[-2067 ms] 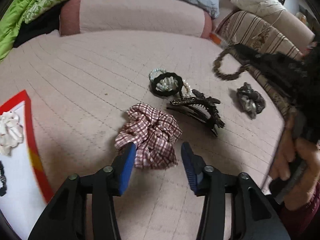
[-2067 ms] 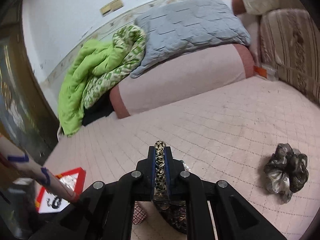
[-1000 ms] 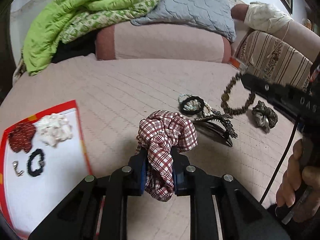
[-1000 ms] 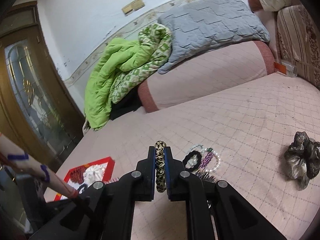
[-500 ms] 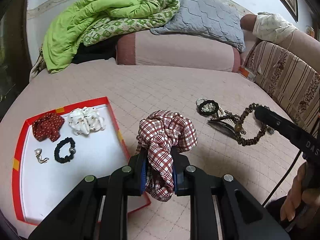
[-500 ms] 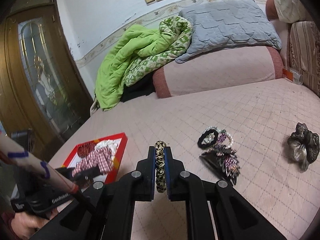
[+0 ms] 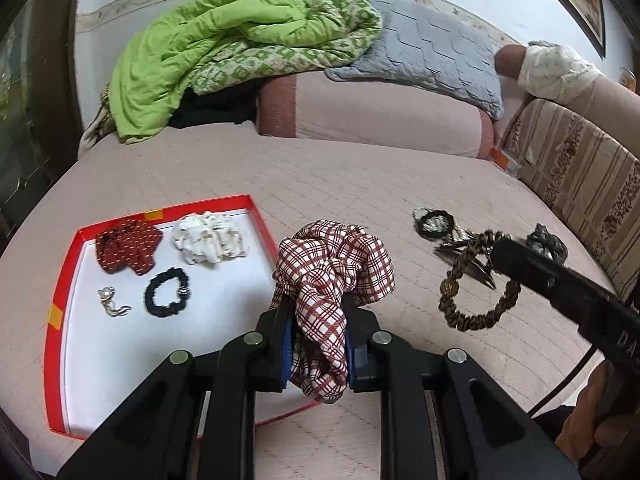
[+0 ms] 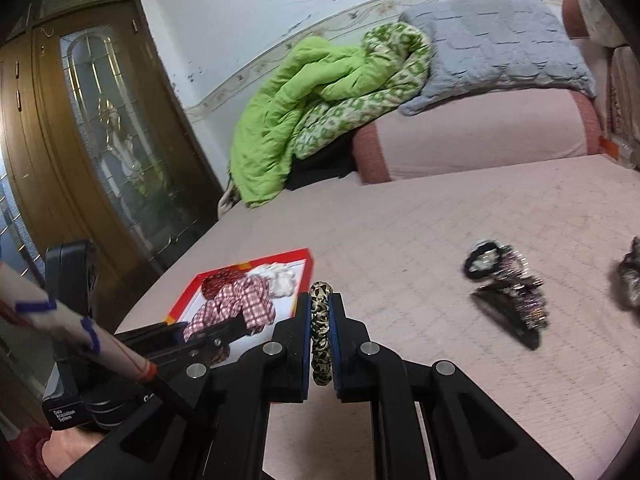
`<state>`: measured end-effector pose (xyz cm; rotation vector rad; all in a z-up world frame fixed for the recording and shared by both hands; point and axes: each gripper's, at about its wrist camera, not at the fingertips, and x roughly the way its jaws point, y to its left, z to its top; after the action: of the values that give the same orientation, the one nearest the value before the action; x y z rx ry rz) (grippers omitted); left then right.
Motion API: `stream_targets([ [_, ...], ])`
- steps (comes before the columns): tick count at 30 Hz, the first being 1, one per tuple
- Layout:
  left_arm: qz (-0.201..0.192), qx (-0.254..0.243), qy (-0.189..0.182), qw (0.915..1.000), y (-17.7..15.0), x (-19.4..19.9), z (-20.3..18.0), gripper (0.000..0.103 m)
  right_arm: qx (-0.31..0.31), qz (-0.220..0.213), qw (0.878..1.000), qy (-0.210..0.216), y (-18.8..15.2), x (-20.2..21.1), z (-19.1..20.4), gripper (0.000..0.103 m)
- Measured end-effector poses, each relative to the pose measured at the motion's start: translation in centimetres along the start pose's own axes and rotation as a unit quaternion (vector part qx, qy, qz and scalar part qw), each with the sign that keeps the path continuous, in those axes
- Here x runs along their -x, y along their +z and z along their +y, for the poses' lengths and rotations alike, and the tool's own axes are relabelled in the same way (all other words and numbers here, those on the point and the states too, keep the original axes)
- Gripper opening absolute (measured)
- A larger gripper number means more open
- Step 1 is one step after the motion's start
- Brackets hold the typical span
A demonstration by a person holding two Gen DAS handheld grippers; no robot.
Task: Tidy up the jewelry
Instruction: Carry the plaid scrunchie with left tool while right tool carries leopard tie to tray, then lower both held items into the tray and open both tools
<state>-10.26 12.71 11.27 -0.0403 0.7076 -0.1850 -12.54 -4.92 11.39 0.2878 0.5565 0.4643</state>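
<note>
The left gripper (image 7: 318, 344) is clenched on a red-and-white plaid fabric scrunchie (image 7: 334, 276), which bunches up above the blue pads and hangs a little below them. It is held in the air over the right edge of a shallow red-rimmed tray with a white floor (image 7: 60, 280) that lies on the pink quilted bed (image 7: 340, 176).

Inside the tray lie a dark red dotted scrunchie (image 7: 128, 250), a white patterned scrunchie (image 7: 210, 238), a thin black hair tie (image 7: 166, 292) and a small silver trinket (image 7: 110, 300), all apart from one another.

The right gripper (image 8: 322, 334) is clamped on a leopard-print hair band (image 8: 321, 336), gripped edge-on between its pads; in the left wrist view the band (image 7: 476, 280) hangs as an open loop from the gripper's tip, above the bed to the right of the tray.

Farther right on the bed lie a black ring-shaped hair tie with pale beads (image 8: 484, 262), a dark claw clip (image 8: 512, 312) touching it, and a grey shiny scrunchie (image 7: 550, 240) close by, blurred in the right wrist view.

A green quilt (image 7: 208, 52) and a grey quilted pillow (image 7: 432, 52) are piled on a pink bolster (image 7: 380, 118) at the far end of the bed.
</note>
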Motion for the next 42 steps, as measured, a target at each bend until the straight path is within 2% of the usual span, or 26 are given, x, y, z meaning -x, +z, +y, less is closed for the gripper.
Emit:
stream_targets([
  [5,-0.007,0.022,0.012,0.9997,-0.2,0.5,2.4,0.019,0.036,0.005,0.999,-0.013,-0.5,-0.8,1.3,0.009],
  [12,-0.009,0.064,0.032,0.9974,-1.0,1.3,7.2,0.019,0.025,0.015,1.0,-0.007,-0.1,-1.2,1.8,0.009],
  [17,0.001,0.099,0.049,0.9938,-1.9,1.6,10.9,0.019,0.026,0.024,0.999,0.026,0.3,-2.4,4.3,0.009],
  [25,0.02,0.138,0.073,0.9876,-3.2,1.2,15.0,0.019,0.021,0.079,0.994,0.079,-0.4,-7.7,8.6,0.009],
  [33,0.036,0.166,0.088,0.9816,-3.7,0.0,17.1,0.019,0.012,0.107,0.991,0.084,-0.3,-12.6,10.2,0.009],
  [42,0.058,0.161,0.095,0.9805,-3.3,-2.1,17.1,0.019,-0.017,0.132,0.988,0.074,0.0,-16.4,9.0,0.009],
])
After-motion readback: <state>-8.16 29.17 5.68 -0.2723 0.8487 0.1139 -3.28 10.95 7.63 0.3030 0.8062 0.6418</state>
